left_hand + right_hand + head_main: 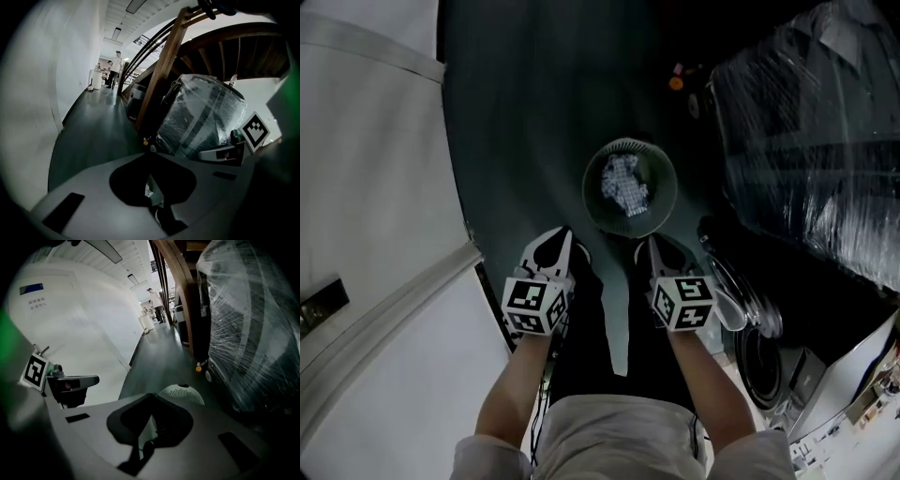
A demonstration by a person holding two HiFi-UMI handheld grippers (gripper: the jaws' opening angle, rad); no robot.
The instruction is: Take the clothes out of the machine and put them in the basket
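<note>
1. Basket [664, 178] dead ahead on the dark floor, and we can see a white-and-blue patterned cloth [625, 186] lying inside it.
2. We've got the left gripper [555, 246] and the right gripper [659, 248] side by side just short of the basket. Both are tipped forward and down, with the basket centred between them.
3. In each gripper view the two black jaws meet at their tips. Both claws are closed, and we see no fabric pinched in either, only floor through the slit.
4. Now the relation that counts. The washing machine [764, 361] sits low on our right with its round opening dark. What looks like its open door [741, 305] is just beside the right gripper.
5. Whether clothes remain in that drum, we cannot tell from here.
6. We judge the next reach goes right and down, away from the basket. The right gripper is clearly nearer, since the left would have to cross over, and both claws need to open first.
</note>
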